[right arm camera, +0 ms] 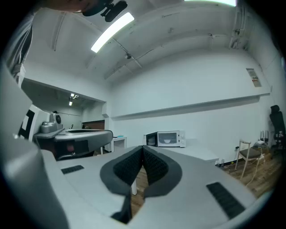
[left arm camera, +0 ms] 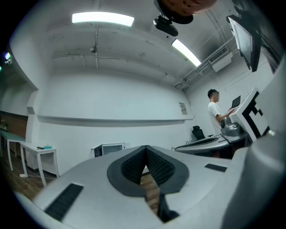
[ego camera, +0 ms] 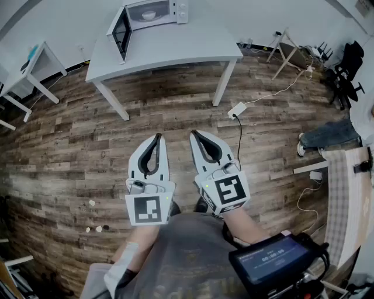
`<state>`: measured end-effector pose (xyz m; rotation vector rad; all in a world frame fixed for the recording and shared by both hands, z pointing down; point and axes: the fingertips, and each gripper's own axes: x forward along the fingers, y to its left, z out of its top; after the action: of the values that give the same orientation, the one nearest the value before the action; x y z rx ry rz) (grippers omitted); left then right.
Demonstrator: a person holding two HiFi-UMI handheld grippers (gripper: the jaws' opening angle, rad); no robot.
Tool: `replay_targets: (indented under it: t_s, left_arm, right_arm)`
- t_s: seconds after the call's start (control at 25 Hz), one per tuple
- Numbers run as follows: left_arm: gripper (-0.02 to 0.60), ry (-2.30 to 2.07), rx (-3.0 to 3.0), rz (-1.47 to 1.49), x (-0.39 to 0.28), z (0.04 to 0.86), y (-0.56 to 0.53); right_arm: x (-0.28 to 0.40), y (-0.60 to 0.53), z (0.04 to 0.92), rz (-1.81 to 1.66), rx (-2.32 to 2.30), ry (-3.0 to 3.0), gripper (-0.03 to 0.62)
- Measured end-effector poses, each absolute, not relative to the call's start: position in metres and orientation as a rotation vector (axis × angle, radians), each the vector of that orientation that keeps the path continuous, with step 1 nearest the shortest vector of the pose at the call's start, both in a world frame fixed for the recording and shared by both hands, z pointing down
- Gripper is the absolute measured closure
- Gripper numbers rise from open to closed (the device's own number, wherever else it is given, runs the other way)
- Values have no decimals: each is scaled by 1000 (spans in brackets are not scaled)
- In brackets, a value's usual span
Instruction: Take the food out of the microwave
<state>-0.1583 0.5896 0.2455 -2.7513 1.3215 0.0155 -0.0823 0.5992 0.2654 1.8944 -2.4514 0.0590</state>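
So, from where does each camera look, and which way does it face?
Head view: on the person's head, facing steeply down at the floor; shows left gripper, right gripper, shirt.
Left gripper view: on that gripper, level along its shut jaws toward the wall.
Right gripper view: same, toward the microwave.
Shared: all show the microwave on the table.

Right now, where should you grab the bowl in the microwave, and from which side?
Probably pinch the bowl by its near rim, coming in level through the open front of the microwave. Its door is swung out to the left, walls close the other sides, and the rim looks the only thin edge.
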Motion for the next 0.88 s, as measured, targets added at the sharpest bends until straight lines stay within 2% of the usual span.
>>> replay_targets:
  t_s: [0.44,0.88]
  left_arm:
    - [575,1312,-2757,21,-147,252,606]
    - [575,1327,-2732,-56,-91,260,609]
  right_arm:
    - [-76,617,277,91,1887,-2474,586]
    - [-18,613,289,180,1821,-2573,586]
